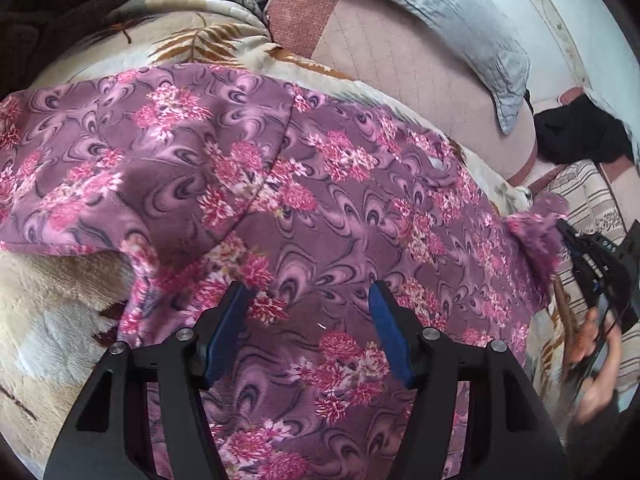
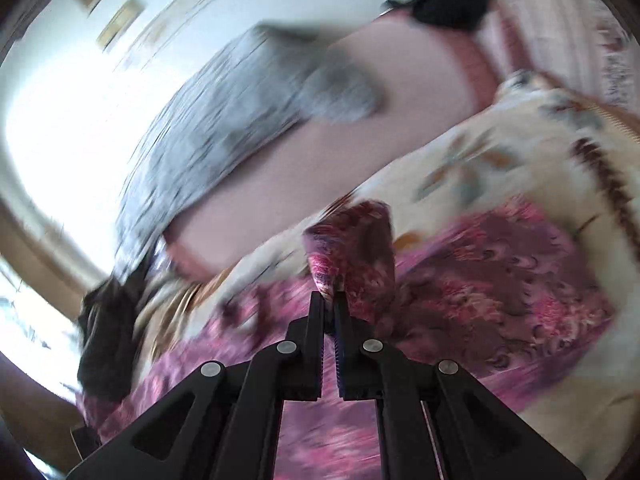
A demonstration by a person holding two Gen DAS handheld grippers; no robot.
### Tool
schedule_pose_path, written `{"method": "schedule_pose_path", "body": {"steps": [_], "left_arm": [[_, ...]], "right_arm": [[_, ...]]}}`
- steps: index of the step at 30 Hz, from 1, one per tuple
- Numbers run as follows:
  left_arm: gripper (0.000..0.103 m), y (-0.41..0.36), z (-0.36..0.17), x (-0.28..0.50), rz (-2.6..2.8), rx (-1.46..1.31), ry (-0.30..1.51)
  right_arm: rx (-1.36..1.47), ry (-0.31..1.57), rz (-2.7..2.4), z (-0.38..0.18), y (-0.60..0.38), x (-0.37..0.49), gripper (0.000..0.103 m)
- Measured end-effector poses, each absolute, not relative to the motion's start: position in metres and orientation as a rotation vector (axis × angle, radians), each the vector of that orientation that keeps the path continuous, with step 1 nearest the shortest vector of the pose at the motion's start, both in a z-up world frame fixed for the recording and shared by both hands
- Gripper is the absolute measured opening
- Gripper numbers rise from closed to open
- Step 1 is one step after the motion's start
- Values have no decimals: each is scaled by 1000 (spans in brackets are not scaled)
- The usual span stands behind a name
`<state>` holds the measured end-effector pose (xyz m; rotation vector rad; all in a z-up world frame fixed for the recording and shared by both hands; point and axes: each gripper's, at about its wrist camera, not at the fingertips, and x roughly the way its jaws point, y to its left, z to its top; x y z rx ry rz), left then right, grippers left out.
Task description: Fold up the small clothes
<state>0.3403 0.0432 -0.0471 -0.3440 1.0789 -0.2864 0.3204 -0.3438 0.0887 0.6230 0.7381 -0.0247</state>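
Observation:
A purple garment with pink flower print lies spread across a cream leaf-patterned blanket. My left gripper is open and hovers just above the garment's near part, its blue pads wide apart. My right gripper is shut on a bunched edge of the garment and lifts it off the blanket. In the left wrist view the right gripper shows at the far right, pinching the garment's right corner. The right wrist view is motion-blurred.
A pink quilted mattress and a grey pillow lie behind the blanket. A black cloth sits at the far right. A striped cover lies at the right. A dark garment lies at the left in the right wrist view.

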Motion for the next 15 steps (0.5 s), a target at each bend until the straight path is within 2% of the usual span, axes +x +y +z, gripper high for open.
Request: {"method": "schedule_pose_path", "body": {"steps": [12,15], "left_arm": [[62,74,-43,348,-283,-468,1075],[62,76,-46,350,-291,-492,1085]], "right_arm": [[508,912,286,52,-164,343,5],[492,1053,314,21,-135,343,16]]}}
